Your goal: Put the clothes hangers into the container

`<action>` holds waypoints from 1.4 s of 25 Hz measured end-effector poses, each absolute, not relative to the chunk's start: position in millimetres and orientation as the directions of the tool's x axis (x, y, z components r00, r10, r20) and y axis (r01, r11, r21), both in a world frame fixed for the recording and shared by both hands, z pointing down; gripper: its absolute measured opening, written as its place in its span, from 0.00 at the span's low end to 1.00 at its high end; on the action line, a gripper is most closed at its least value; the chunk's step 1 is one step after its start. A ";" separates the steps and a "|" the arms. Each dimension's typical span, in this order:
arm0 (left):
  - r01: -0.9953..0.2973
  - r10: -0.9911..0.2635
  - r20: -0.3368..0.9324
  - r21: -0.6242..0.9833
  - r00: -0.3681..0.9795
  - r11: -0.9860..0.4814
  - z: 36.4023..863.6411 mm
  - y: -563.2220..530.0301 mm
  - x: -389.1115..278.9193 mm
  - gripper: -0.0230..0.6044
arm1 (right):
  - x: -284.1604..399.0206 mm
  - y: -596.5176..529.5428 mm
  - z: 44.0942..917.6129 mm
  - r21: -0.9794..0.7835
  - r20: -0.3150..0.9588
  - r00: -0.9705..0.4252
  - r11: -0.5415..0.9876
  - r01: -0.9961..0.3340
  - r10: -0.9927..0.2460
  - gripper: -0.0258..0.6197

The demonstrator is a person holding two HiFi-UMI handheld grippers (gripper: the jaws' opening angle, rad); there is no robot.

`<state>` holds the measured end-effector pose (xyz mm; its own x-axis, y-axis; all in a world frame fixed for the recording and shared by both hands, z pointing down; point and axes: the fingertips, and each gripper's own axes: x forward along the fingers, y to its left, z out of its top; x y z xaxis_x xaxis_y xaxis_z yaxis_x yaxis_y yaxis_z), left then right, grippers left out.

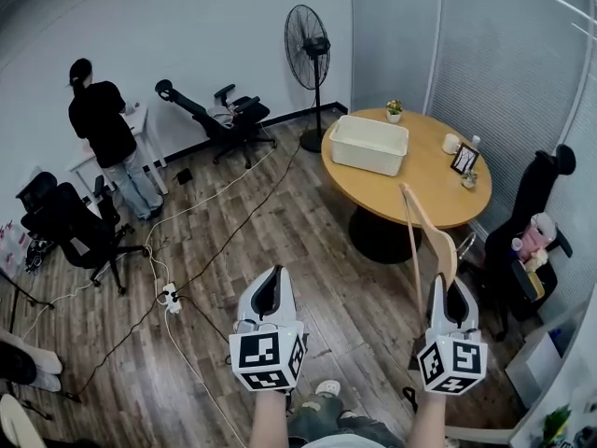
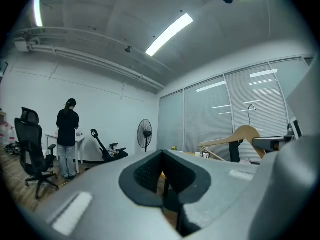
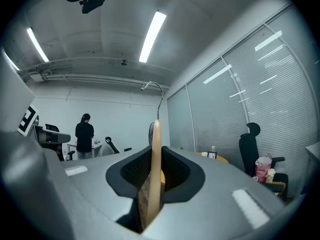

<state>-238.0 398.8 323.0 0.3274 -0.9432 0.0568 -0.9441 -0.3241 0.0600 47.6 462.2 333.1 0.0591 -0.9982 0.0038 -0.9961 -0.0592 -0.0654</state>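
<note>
My right gripper (image 1: 454,299) is shut on a wooden clothes hanger (image 1: 430,236) that stands up out of its jaws, edge-on in the right gripper view as a pale wooden hanger (image 3: 155,164) with its metal hook (image 3: 156,88) on top. The same hanger (image 2: 239,136) shows at the right of the left gripper view. My left gripper (image 1: 270,294) is shut with nothing in it, its jaws pressed together (image 2: 162,176). The white container (image 1: 368,144) sits on the round wooden table (image 1: 431,183), well ahead of both grippers.
On the table stand a small potted plant (image 1: 395,110), a cup (image 1: 451,143) and a picture frame (image 1: 464,160). A standing fan (image 1: 310,49), office chairs (image 1: 75,229), cables with a power strip (image 1: 170,296) on the floor, and a person (image 1: 104,131) at a far desk.
</note>
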 end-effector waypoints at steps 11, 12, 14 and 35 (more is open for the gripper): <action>-0.936 -0.935 0.051 0.064 0.350 -0.347 326.1 340.8 -237.2 0.04 | 44.4 410.3 330.8 -0.091 -0.024 0.070 -0.068 -0.994 -0.997 0.17; -0.934 -0.934 0.051 0.063 0.355 -0.352 326.3 335.3 -238.2 0.04 | 42.6 406.0 331.1 -0.092 -0.025 0.074 -0.071 -0.993 -0.997 0.17; -0.929 -0.929 0.053 0.060 0.367 -0.364 327.2 325.6 -237.9 0.04 | 40.6 398.4 332.9 -0.090 -0.019 0.083 -0.081 -0.993 -0.996 0.17; -0.938 -0.934 0.093 0.083 0.344 -0.337 349.0 218.6 -218.4 0.04 | 63.7 287.3 342.9 -0.081 0.002 0.065 -0.065 -0.995 -0.998 0.17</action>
